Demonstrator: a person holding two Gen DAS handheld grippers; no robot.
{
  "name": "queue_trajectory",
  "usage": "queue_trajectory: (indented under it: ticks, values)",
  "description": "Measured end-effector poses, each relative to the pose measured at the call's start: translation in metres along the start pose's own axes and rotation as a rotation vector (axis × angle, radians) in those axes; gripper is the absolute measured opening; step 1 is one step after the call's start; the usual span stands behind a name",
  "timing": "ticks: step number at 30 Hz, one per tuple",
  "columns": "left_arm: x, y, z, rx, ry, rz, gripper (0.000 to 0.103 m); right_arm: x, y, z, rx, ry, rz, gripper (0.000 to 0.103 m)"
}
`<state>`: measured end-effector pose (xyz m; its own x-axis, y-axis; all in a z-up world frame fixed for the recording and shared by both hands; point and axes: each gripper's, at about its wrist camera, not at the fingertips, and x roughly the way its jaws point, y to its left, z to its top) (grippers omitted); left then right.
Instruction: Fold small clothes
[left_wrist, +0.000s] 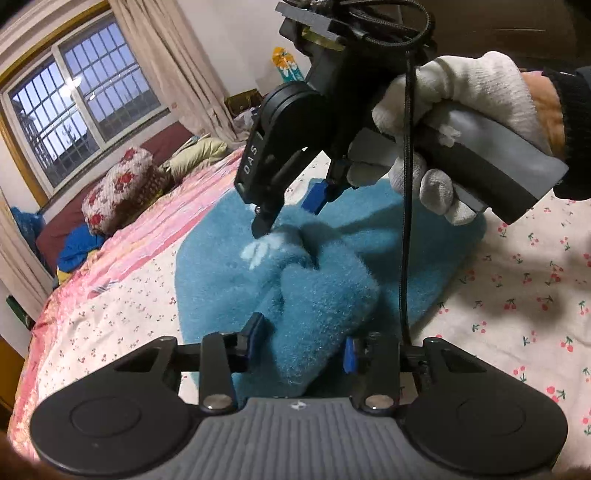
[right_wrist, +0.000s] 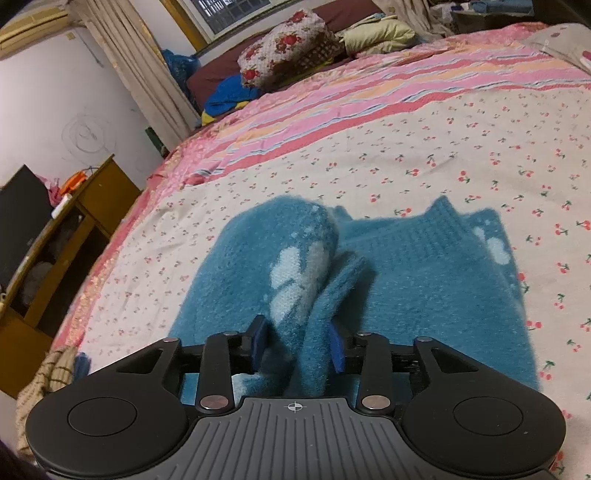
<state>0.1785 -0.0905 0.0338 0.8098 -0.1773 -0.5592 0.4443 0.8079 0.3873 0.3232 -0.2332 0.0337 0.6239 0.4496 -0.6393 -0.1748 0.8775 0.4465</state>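
Observation:
A fluffy teal garment with pale blue patches lies on the cherry-print bedsheet. My left gripper is shut on a raised fold of it at the near edge. In the left wrist view my right gripper, held by a white-gloved hand, comes down from above onto the garment's far bunched part. In the right wrist view my right gripper is shut on a lifted fold of the teal garment, whose flat part spreads to the right.
A pink striped quilt covers the far side of the bed. A floral pillow and loose clothes lie by the window. A wooden cabinet stands left of the bed. A black cable hangs from the right gripper.

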Motion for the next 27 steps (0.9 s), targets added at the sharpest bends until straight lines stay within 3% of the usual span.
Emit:
queue_trajectory:
  ticks: [5,10,19,23,27]
  values:
    - [0.005,0.003,0.001,-0.025,0.020,-0.004,0.045,0.011,0.011,0.003,-0.064,0.016,-0.036,0.049]
    - [0.004,0.019,0.010,-0.146,0.032,-0.065,0.032,0.007,0.028,0.000,-0.177,-0.011,-0.077,0.024]
    - [-0.005,0.033,0.055,-0.312,-0.067,-0.207,0.028,-0.041,0.015,0.032,-0.195,-0.101,-0.049,0.020]
    - [0.010,0.017,0.073,-0.326,-0.102,-0.262,0.028,-0.055,-0.005,0.046,-0.220,-0.110,-0.096,0.020]
    - [0.034,-0.014,0.080,-0.267,-0.082,-0.310,0.028,-0.051,-0.043,0.046,-0.183,-0.084,-0.160,0.020]
